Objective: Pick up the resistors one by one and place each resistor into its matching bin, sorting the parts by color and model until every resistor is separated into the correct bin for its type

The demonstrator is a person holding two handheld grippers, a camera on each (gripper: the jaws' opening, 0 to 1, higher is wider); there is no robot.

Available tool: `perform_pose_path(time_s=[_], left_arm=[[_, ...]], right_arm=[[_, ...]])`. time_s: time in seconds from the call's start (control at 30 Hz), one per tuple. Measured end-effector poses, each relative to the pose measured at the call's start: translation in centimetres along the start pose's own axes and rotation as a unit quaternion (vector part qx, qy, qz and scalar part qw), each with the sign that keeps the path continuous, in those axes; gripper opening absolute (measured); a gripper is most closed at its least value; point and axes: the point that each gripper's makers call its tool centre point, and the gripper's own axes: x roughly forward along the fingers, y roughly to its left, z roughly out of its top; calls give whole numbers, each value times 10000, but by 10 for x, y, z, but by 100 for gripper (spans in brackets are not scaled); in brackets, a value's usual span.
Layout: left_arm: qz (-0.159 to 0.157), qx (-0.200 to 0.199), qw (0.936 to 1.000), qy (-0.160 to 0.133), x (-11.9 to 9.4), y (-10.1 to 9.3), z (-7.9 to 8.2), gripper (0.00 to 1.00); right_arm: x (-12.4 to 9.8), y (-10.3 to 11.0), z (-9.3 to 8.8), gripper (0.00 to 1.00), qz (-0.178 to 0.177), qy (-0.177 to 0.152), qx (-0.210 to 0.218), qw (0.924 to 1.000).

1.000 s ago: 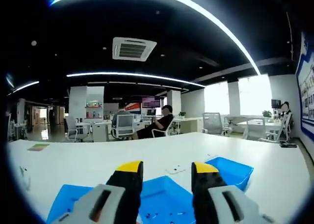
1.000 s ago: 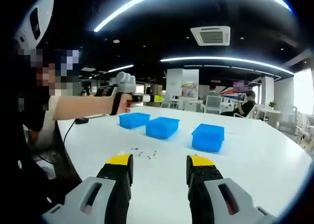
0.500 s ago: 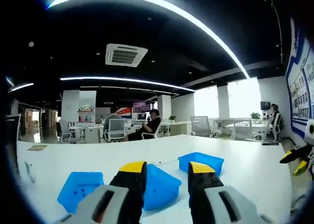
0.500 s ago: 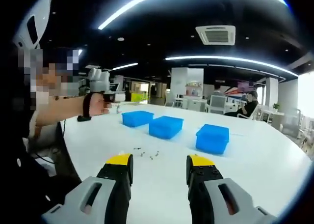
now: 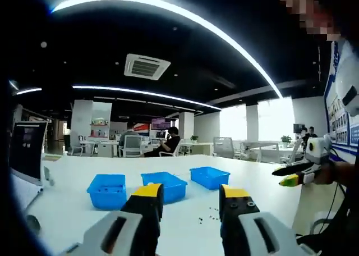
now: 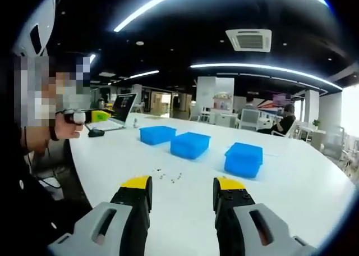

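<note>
Three blue bins stand in a row on the white table [image 6: 291, 183]: the left bin [image 5: 107, 190], the middle bin [image 5: 164, 184] and the right bin [image 5: 209, 176]. Several tiny resistors [image 5: 210, 214] lie scattered on the table in front of them. My left gripper [image 5: 190, 197] is open and empty, held above the table short of the bins. The right gripper view has the same bins [image 6: 190, 145] and resistors [image 6: 168, 176] ahead of my open, empty right gripper [image 6: 182, 186]. A hand holds the left gripper [image 6: 90, 117] at the far left there.
A laptop [image 6: 120, 110] and a dark mouse [image 6: 96, 133] sit on the table beyond the left bin. The person's body is close on the left of the right gripper view. People sit at desks [image 5: 168, 146] far behind the table.
My left gripper has pulled back from over the bins toward the person, so all three bins and the resistors now lie ahead of it. The right gripper has hardly moved.
</note>
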Motion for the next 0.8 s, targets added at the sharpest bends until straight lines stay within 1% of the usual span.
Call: perform_pose_path(time_s=[0.07, 0.13, 0.2, 0.23, 0.3, 0.37, 0.4, 0.43, 0.47, 0.53, 0.57, 0.6, 0.63, 0.67, 0.73, 0.77, 0.8], left_arm=[[60, 90, 9999, 102, -10, 4, -5, 44], [62, 200, 9995, 240, -13, 6, -11, 46], [-42, 253, 9987, 438, -13, 6, -17, 47], [-106, 210, 9984, 509, -12, 6, -19, 48], [-234, 187, 9969, 729, -8, 4, -25, 50], [-368, 100, 9933, 1090, -3, 2, -34, 49], [-331, -7, 9912, 1285, 1, 3, -38, 47], [-293, -107, 9867, 1597, 3, 6, -46, 44], [-403, -36, 9843, 1720, 8, 3, -48, 43], [-570, 74, 9790, 1955, 17, 0, -52, 43], [-668, 166, 9771, 2014, 24, -2, -52, 43], [-780, 313, 9729, 2156, 32, -5, -55, 43], [-758, 474, 9683, 2334, 39, -4, -59, 43], [-817, 659, 9611, 2553, 44, -6, -64, 42], [-958, 1010, 9412, 3080, 52, -9, -78, 41], [-972, 1106, 9378, 3143, 58, -9, -80, 40], [-1062, 1225, 9330, 3214, 65, -12, -83, 39]], right_arm=[[0, 0, 0, 45, -3, 16, -9, 10000], [-1, 0, 0, 45, 1, 21, -12, 10000], [-2, 0, 0, 45, 12, 23, -31, 10000], [-2, 0, 0, 45, 14, 22, -36, 10000], [-2, 1, 1, 45, 19, 12, -38, 10000], [-3, 1, 1, 45, 22, 6, -48, 10000], [-4, 1, 1, 45, 23, 5, -51, 10000], [-4, 1, 1, 45, 20, 3, -50, 10000], [-5, 1, 0, 45, 19, 12, -47, 10000], [-5, 1, -1, 45, 26, 29, -42, 10000], [-5, 2, -2, 45, 31, 38, -39, 10000], [-5, 2, -3, 45, 38, 49, -42, 10000], [-6, 2, -3, 45, 47, 61, -49, 10000], [-6, 2, -4, 45, 50, 74, -52, 9999], [-6, 2, -6, 45, 43, 93, -62, 9999], [-7, 2, -6, 45, 40, 94, -48, 9999], [-7, 2, -6, 45, 37, 94, -44, 9999]])
